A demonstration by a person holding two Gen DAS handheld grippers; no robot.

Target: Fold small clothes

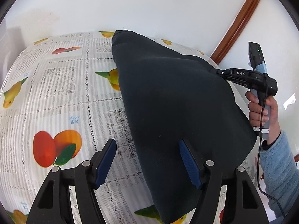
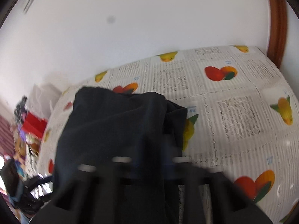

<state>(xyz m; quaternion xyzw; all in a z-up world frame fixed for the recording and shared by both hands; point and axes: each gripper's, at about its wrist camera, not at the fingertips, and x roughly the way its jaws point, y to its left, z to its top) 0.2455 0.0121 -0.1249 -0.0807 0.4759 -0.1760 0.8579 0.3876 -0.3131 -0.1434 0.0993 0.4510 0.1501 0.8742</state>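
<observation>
A dark navy garment (image 1: 177, 102) lies on the fruit-print tablecloth (image 1: 65, 85). One side of it is lifted off the table. In the left wrist view my left gripper (image 1: 147, 160) is open, its blue pads (image 1: 104, 160) spread, one pad over the cloth's near edge, nothing between them. My right gripper (image 1: 220, 72) is shut on the garment's right edge and holds it up. The right wrist view is blurred; the garment (image 2: 115, 123) drapes over the right gripper (image 2: 149, 160) and hides its fingertips.
A white wall stands behind the table. A brown wooden frame (image 1: 241, 22) runs up at the right. Past the table's left edge in the right wrist view lies clutter with a red item (image 2: 34, 125).
</observation>
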